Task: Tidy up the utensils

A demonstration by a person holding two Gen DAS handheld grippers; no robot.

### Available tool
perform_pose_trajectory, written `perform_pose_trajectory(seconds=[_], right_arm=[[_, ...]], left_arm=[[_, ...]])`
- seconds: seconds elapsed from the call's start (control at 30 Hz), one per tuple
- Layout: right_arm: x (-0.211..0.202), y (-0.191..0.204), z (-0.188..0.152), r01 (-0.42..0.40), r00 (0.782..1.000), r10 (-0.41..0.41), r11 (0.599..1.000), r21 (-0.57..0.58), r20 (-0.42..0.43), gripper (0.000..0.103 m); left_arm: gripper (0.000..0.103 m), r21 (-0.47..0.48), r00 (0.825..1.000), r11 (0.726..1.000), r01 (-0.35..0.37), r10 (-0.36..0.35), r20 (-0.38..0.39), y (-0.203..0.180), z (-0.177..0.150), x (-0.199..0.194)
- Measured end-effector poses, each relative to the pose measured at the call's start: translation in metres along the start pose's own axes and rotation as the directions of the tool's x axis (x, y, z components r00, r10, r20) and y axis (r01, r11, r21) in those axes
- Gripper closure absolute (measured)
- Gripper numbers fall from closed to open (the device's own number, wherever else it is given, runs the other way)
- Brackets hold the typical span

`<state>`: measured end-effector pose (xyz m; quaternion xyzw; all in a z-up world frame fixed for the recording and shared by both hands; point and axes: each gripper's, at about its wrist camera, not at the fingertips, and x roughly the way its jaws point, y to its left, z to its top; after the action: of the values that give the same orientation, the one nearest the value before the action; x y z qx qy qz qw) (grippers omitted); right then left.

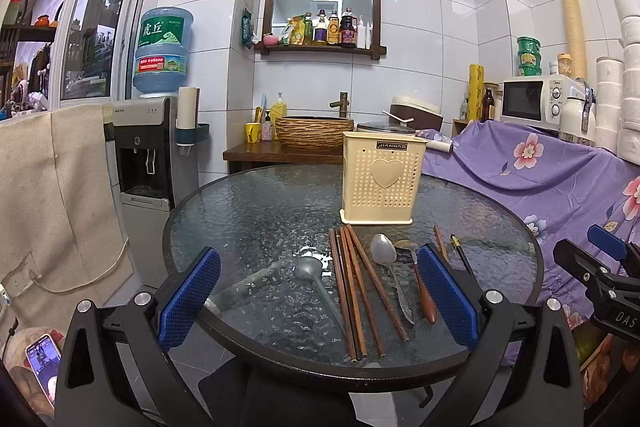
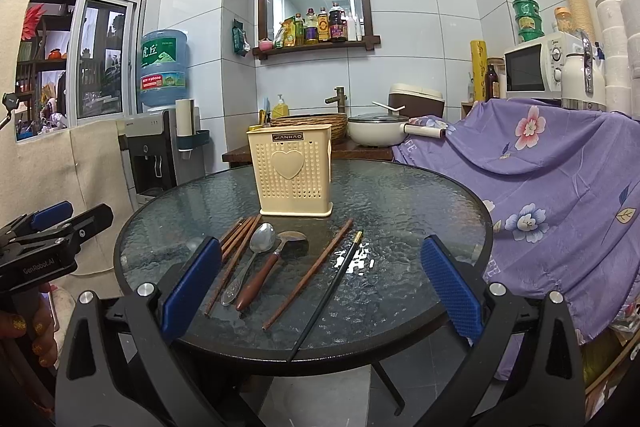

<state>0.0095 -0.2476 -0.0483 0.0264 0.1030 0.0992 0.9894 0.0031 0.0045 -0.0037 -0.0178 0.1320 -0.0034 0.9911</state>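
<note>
A cream perforated utensil holder (image 1: 380,179) (image 2: 291,173) with a heart on its front stands upright on the round glass table (image 1: 248,211) (image 2: 420,211). In front of it lie several brown chopsticks (image 1: 352,287) (image 2: 236,239), a grey ladle (image 1: 316,279), a steel spoon (image 1: 386,259) (image 2: 256,251), a wooden-handled spoon (image 1: 420,283) (image 2: 268,267), one lone brown chopstick (image 2: 310,273) and a black chopstick (image 2: 328,291). My left gripper (image 1: 318,307) hovers open over the table's near edge. Open too, my right gripper (image 2: 320,299) holds nothing and hovers at the near edge.
A water dispenser (image 1: 146,147) stands left of the table. Behind are a wooden counter with a basin (image 1: 314,131), a pot (image 2: 374,133) and a microwave (image 1: 532,99). Purple flowered cloth (image 2: 540,187) drapes on the right. A hand (image 2: 36,331) holds the left gripper's handle.
</note>
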Motion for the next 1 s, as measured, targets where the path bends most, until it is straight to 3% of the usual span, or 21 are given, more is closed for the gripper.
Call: perform_pose_trajectory(seconds=[1.0], right_arm=[[-0.0005, -0.0004, -0.0015, -0.002, 1.0, 0.002, 1.0, 0.003, -0.007, 0.005]], left_arm=[[0.006, -0.001, 1.0, 1.0, -0.001, 0.001, -0.003, -0.0002, -0.0006, 0.0012]])
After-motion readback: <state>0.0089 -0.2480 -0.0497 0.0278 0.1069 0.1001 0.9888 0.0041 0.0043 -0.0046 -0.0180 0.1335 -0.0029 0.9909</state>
